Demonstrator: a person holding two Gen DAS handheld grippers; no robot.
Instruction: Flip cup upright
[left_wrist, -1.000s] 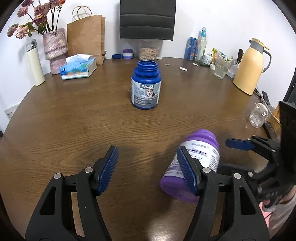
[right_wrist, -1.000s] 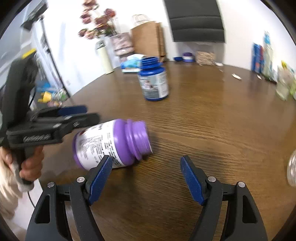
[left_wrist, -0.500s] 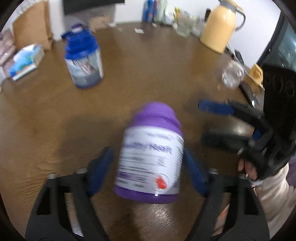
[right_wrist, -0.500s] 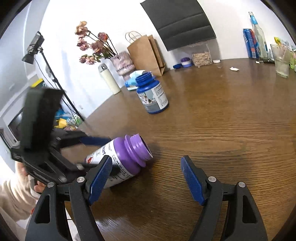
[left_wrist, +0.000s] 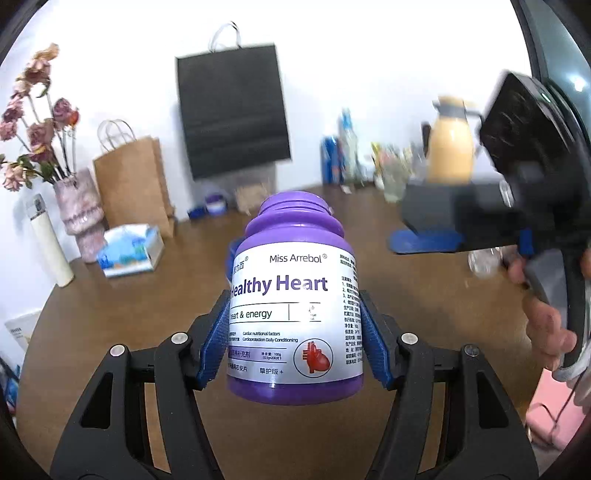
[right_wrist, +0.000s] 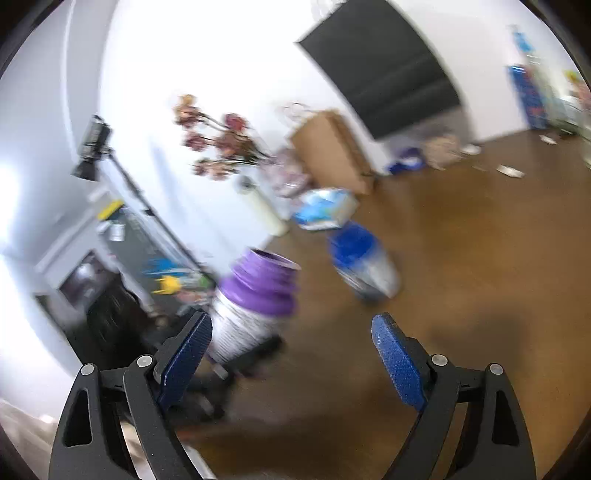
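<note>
**Purple plastic supplement jar held upright in the left tool**

Purple plastic supplement jar (left_wrist: 295, 325), left wrist view: mouth up, clamped at its labelled waist by the left tool (left_wrist: 293, 341), above the brown wooden desk (left_wrist: 110, 314). Likely light, rigid, slick; a mid-label hold suits.

Right wrist view, blurred: right tool (right_wrist: 291, 360) gapes, holding nothing, beside the jar.

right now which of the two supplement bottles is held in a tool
The purple open-necked plastic bottle with the white Healthy Heart label, clamped upright in the left tool. The dark blue plastic bottle stands free on the brown wooden table.
</note>
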